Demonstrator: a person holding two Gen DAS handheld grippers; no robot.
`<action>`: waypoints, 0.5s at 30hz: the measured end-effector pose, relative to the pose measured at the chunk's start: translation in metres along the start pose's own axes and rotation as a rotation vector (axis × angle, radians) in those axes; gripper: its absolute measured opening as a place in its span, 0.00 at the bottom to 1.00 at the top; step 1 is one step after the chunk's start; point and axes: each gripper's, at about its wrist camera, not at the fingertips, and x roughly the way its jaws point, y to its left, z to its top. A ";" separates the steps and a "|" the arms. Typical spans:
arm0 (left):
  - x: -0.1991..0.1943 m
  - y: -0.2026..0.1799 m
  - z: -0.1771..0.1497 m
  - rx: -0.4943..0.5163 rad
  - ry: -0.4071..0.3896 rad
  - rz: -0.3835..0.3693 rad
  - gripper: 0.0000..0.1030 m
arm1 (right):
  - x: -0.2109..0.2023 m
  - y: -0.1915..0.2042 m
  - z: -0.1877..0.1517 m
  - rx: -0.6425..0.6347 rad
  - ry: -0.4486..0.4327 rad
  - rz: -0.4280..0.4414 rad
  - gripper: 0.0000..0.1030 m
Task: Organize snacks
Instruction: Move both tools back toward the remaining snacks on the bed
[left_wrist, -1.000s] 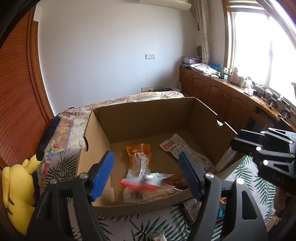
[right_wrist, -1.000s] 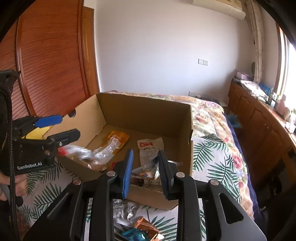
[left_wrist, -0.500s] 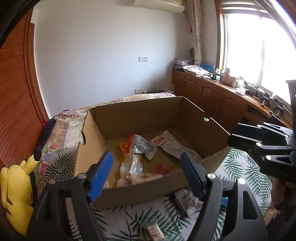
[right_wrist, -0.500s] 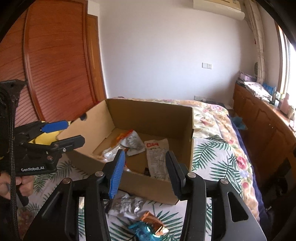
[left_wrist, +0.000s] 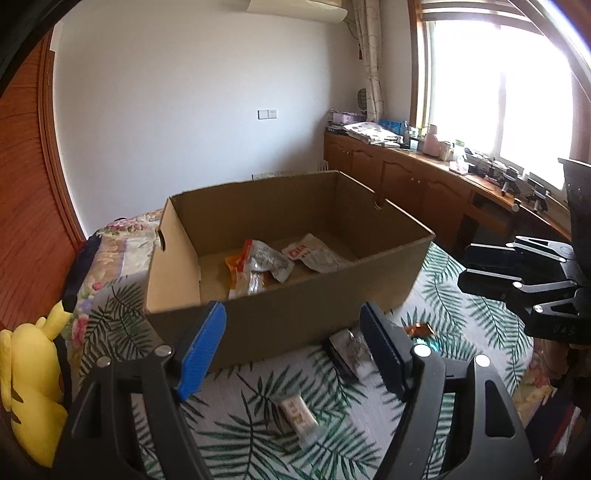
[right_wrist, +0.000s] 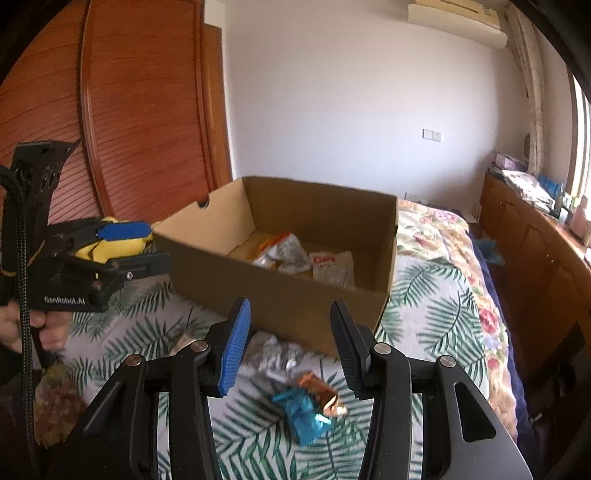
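Both hand-held grippers, left (left_wrist: 291, 345) and right (right_wrist: 288, 341), hang released and empty above the bed (right_wrist: 432, 306). Several snacks already lie in the cardboard box (right_wrist: 295, 295); the right should drop squarely over the blue packet (right_wrist: 303, 411) in front and pinch its crumpled middle

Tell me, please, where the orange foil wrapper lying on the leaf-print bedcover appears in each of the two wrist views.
Left wrist view: the orange foil wrapper lies right of centre, just past the right fingertip of the left gripper.
Right wrist view: the wrapper lies low in the centre, beside a blue wrapper, between the fingers of the right gripper.
Shared landmark: the cardboard box, just behind the wrapper in both views.
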 end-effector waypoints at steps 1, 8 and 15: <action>-0.001 -0.002 -0.004 0.003 0.001 -0.001 0.73 | 0.000 0.000 -0.004 0.000 0.005 0.003 0.44; -0.001 -0.006 -0.031 0.015 0.032 -0.012 0.73 | 0.009 -0.001 -0.030 -0.001 0.055 0.006 0.42; 0.014 -0.005 -0.056 -0.006 0.082 -0.015 0.73 | 0.026 -0.008 -0.052 0.006 0.116 0.004 0.37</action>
